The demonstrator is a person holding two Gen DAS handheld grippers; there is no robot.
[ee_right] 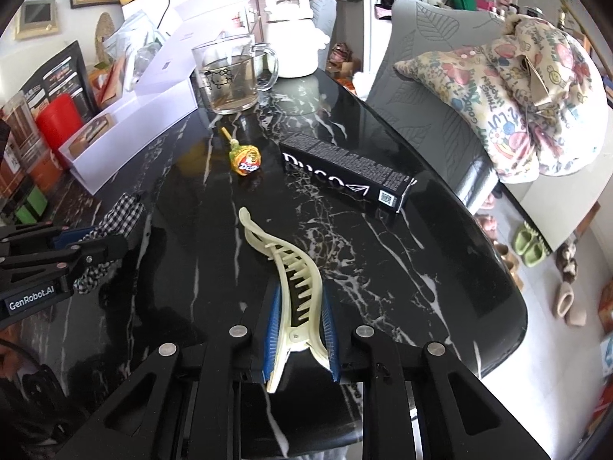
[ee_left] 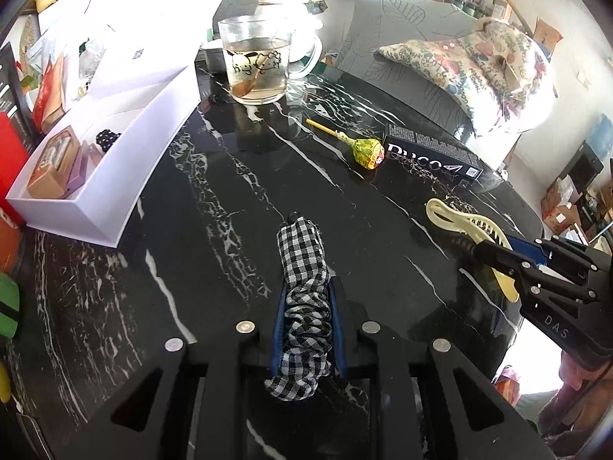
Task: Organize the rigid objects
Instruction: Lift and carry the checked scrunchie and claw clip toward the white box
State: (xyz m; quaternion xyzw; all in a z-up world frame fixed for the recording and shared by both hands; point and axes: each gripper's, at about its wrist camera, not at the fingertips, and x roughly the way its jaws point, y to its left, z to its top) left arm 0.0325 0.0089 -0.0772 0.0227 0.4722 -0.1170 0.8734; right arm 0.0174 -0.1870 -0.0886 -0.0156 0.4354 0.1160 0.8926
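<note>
Two grippers loaded, both above black marble surface. Left gripper jaws clamped on checked scrunchie; right gripper jaws clamped on cream hair claw. Lollipop and black carton lie mid-surface, toward right edge. White tray at left edge, partly filled. Step, judged: carrying. Next: swing leftward over tray, lower, release inside walls.

Checked b/w scrunchie: bunched, lying lengthwise betw. blue fingers, being squeezed.
Cream claw hair clip: long, curved, toothed, sitting betw. blue fingers, tip pointing away.
Lollipop: yellow wrapper, lying on black marbled surface beside black carton, lying flat.
</note>
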